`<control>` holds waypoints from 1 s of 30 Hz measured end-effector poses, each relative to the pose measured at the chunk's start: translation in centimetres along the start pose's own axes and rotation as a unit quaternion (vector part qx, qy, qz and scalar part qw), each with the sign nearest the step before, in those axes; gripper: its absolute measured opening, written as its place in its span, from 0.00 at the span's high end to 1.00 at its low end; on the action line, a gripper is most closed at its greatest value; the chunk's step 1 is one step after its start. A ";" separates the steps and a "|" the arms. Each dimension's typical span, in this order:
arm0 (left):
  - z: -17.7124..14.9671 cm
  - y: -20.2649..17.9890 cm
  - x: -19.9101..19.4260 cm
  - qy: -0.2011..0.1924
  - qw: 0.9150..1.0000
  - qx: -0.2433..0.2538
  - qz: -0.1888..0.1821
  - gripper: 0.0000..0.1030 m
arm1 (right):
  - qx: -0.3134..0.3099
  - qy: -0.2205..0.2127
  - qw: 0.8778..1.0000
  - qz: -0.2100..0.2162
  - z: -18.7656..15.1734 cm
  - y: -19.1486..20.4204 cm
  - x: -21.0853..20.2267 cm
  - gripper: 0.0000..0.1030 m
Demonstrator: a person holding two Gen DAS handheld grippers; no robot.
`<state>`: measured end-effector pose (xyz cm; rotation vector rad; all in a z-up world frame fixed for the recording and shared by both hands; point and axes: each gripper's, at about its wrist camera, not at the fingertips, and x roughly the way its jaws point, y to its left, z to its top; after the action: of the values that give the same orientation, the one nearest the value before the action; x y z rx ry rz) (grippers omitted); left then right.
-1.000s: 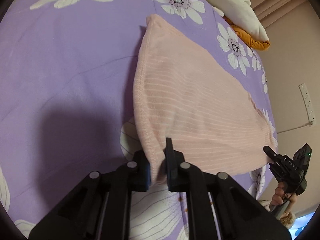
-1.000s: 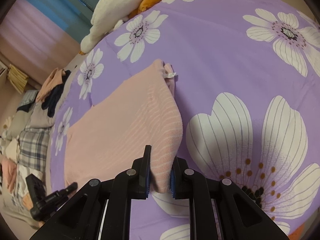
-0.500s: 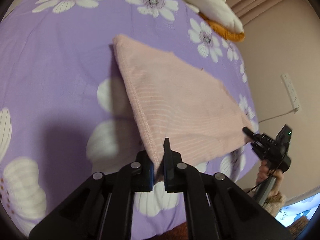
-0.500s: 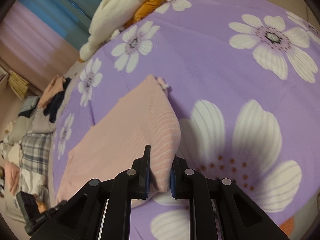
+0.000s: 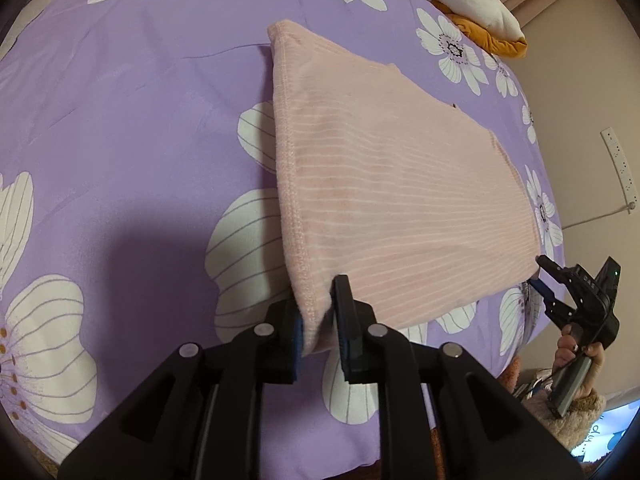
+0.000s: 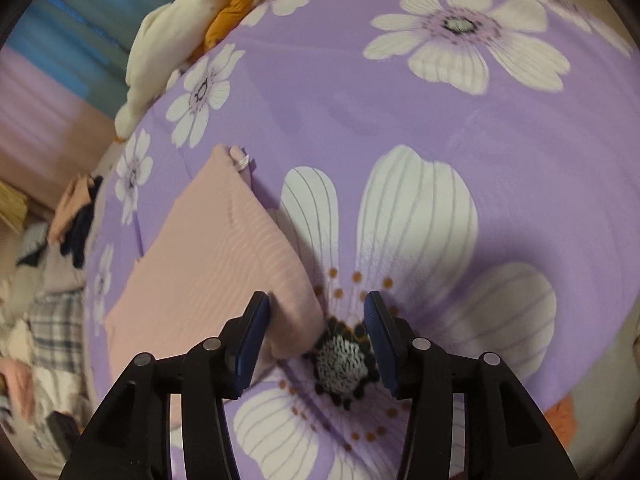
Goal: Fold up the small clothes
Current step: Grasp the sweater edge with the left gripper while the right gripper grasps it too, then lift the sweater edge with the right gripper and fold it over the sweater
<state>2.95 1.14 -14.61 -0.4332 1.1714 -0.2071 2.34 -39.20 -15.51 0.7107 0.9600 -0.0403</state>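
A purple bedspread (image 5: 120, 128) printed with white flowers filled both views. The folded pink garment (image 5: 384, 184) lay flat on it, centre-right in the left wrist view. The left gripper (image 5: 318, 322) at bottom centre had just been easing apart, the near corner of the cloth hanging loosely between its jaws. The right gripper (image 6: 316, 334), bottom centre of its own view, had just spread wide, the other corner lying beside its left pad, unpinched. This looked like the release after 1 fold; next, both should draw clear and regrip for another fold.
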 end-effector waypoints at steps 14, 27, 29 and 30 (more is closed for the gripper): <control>-0.2 -0.2 -1.7 -0.026 0.998 0.006 0.064 0.53 | 0.009 -0.002 0.998 0.062 1.1 3.1 4.4 0.81; 0.1 0.9 -4.1 -0.058 0.994 -0.002 0.088 0.35 | -0.041 -0.091 0.993 0.057 1.6 5.2 -3.6 0.87; 0.1 0.7 -4.1 -0.057 0.994 0.000 0.088 0.35 | -0.043 -0.103 0.993 0.040 1.9 5.0 -4.6 0.86; 0.0 0.6 -4.1 -0.056 0.995 0.001 0.088 0.35 | -0.046 -0.109 0.993 0.030 2.0 5.0 -4.9 0.87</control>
<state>1.37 3.28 -11.41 -0.3338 1.0919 -0.0302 2.61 -37.79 -8.30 0.6344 0.7274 -0.0199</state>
